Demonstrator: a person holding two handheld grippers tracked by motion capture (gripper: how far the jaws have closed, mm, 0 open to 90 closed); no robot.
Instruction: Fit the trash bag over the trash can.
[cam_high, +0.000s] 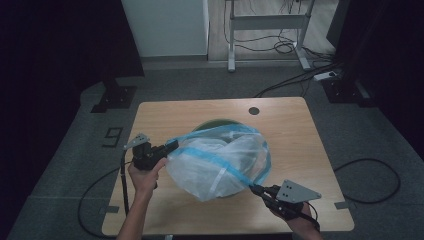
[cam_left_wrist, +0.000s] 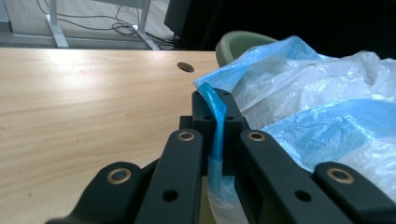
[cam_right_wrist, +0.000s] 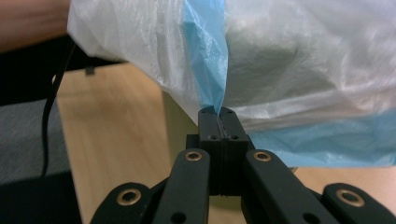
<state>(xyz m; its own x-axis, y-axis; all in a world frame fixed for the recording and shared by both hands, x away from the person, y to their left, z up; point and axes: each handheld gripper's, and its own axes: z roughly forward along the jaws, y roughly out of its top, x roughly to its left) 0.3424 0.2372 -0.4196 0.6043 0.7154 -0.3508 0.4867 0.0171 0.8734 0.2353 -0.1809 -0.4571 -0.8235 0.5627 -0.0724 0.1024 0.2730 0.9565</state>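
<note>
- The plastic bag (cam_high: 220, 162), clear with a blue band along its rim, lies billowed near the middle of the wooden table (cam_high: 300, 130), stretched between the two grippers
- A green bowl (cam_high: 220, 122) sits just behind the bag, on the side away from the person, and the bag's far edge drapes over part of it
- The left gripper (cam_high: 172, 146) is at the bag's left edge; in the left gripper view its jaws are clenched on a twisted strip of the blue rim (cam_left_wrist: 215, 126), which runs up between the pads
- The right gripper (cam_high: 254, 189) is at the bag's near right corner, close to the table's front edge; in the right gripper view its jaws are pressed together on a blue fold (cam_right_wrist: 208, 60) that rises straight from the pads
- The round hole (cam_high: 254, 110) in the table lies beyond the bag, to the right of the bowl
</note>
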